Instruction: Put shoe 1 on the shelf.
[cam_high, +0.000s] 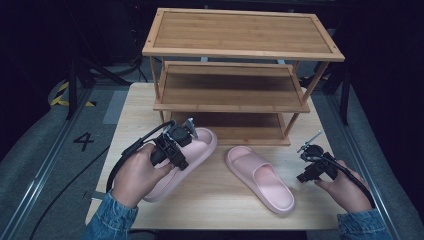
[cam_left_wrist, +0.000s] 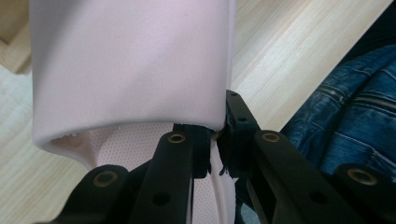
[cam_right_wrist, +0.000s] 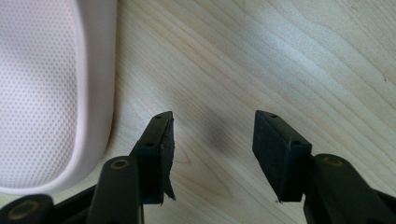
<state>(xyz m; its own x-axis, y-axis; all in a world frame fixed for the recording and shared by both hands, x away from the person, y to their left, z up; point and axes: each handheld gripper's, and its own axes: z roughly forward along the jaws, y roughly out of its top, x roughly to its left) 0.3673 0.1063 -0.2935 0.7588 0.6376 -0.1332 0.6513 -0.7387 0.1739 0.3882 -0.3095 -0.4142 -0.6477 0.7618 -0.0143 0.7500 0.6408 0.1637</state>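
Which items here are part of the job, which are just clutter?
In play:
- left gripper, shut on the strap edge of the left pink slipper
- right pink slipper on the table
- wooden shoe rack, likely destination
- right gripper, open, beside it

Bystanders:
- floor cables
- floor marking "4"

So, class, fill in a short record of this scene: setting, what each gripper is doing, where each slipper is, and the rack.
setting: wooden table with a three-tier rack at its far side
left gripper: shut on the side edge of the left slipper, near its strap
left slipper: one end raised toward the rack's bottom shelf
right gripper: open, nothing between the jaws, over bare table
right slipper: flat on the table, sole down, not held
rack: the shelf surfaces in view are bare
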